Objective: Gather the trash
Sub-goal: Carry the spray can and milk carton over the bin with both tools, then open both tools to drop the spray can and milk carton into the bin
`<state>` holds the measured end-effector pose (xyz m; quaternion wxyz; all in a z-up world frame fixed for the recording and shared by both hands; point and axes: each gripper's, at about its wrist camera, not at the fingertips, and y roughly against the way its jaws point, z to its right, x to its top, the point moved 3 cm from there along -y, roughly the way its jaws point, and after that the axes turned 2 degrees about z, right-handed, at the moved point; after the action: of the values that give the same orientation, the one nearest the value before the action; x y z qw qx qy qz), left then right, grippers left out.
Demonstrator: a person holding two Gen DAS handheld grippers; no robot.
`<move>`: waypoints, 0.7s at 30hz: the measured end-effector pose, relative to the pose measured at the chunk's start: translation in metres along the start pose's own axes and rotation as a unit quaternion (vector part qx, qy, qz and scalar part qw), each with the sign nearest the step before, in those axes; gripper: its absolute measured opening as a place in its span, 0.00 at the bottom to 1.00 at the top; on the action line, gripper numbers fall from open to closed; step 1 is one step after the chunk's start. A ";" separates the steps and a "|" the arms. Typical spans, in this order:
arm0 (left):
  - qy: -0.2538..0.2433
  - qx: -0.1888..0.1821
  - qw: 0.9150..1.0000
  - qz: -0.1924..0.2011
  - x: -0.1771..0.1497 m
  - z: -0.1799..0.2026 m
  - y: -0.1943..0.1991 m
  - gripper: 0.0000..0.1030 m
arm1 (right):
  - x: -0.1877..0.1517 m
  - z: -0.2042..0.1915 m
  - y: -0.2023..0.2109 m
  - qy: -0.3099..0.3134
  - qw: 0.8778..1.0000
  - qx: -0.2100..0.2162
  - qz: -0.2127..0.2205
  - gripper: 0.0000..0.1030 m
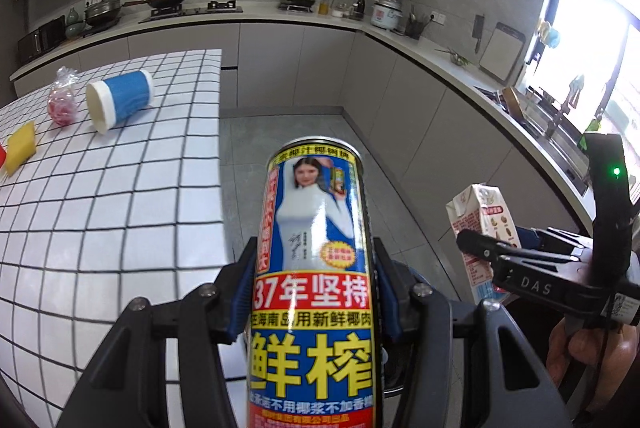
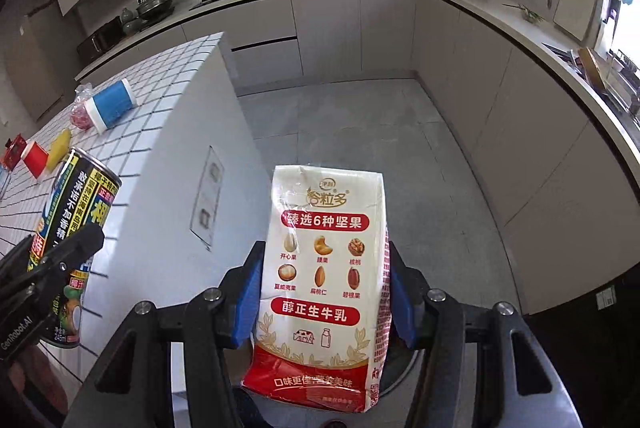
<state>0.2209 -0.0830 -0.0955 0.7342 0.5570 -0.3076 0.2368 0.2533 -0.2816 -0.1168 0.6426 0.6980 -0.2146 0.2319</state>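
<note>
My left gripper [image 1: 314, 260] is shut on a tall drink can [image 1: 316, 268] with a blue, yellow and red label, held upright past the right edge of the tiled counter [image 1: 120, 211]. My right gripper [image 2: 326, 268] is shut on a white and red milk carton [image 2: 326, 280], held over the grey floor. The carton [image 1: 480, 228] and the right gripper [image 1: 480, 248] show at the right of the left wrist view. The can [image 2: 76, 228] and the left gripper [image 2: 80, 240] show at the left of the right wrist view. A round dark rim [image 2: 400, 368] peeks out below the carton.
On the counter lie a blue and white cup [image 1: 120, 99] on its side, a clear bag with pink contents [image 1: 62, 99], a yellow sponge [image 1: 22, 147], a red cup [image 2: 36, 157] and a small red box [image 2: 12, 149]. Kitchen cabinets [image 2: 460, 47] and a worktop ring the floor [image 2: 360, 131].
</note>
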 end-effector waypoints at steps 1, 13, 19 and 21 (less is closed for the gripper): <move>-0.001 0.002 1.000 -0.002 -0.004 0.004 -0.003 0.52 | -0.004 0.004 -0.001 0.001 1.000 0.001 -0.001 0.56; 0.002 0.031 0.999 -0.025 -0.044 0.034 -0.026 0.52 | -0.042 0.038 -0.042 0.011 0.999 0.033 -0.029 0.56; 0.008 0.049 0.998 -0.037 -0.063 0.039 -0.042 0.52 | -0.056 0.048 -0.085 0.023 0.997 0.039 -0.060 0.70; 0.011 0.052 0.998 -0.043 -0.070 0.042 -0.049 0.52 | -0.057 0.058 -0.087 0.013 0.998 0.039 -0.055 0.70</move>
<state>0.1983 -0.1366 -0.1703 0.7173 0.6045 -0.2621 0.2267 0.2621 -0.3318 -0.2241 0.6293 0.7302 -0.1587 0.2136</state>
